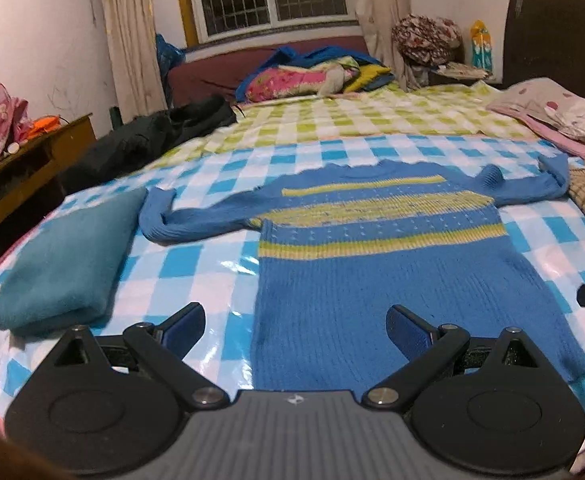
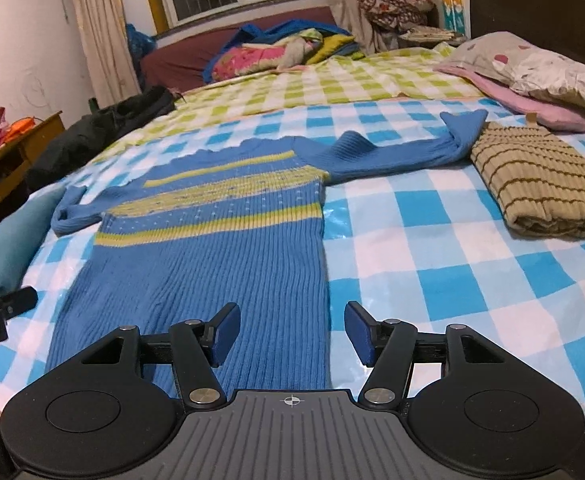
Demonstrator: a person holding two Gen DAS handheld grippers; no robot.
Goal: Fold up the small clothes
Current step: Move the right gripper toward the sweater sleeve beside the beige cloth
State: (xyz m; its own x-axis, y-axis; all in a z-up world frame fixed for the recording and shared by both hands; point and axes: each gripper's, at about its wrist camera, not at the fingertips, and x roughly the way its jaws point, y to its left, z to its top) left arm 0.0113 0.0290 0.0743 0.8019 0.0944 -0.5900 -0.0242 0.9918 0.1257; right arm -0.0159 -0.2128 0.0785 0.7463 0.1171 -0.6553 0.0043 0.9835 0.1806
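The left gripper (image 1: 295, 322) is held wide open over the hem, nothing between its blue pads. The right gripper (image 2: 291, 330) is likewise parted and empty. A blue ribbed knit sweater with yellow-green stripes (image 1: 376, 248) is spread flat at twelve o'clock, sleeves out. Two folded garments are counted: a teal one (image 1: 66, 264) at ten o'clock, a tan striped one (image 2: 540, 184) at two o'clock. No legible writing is seen.
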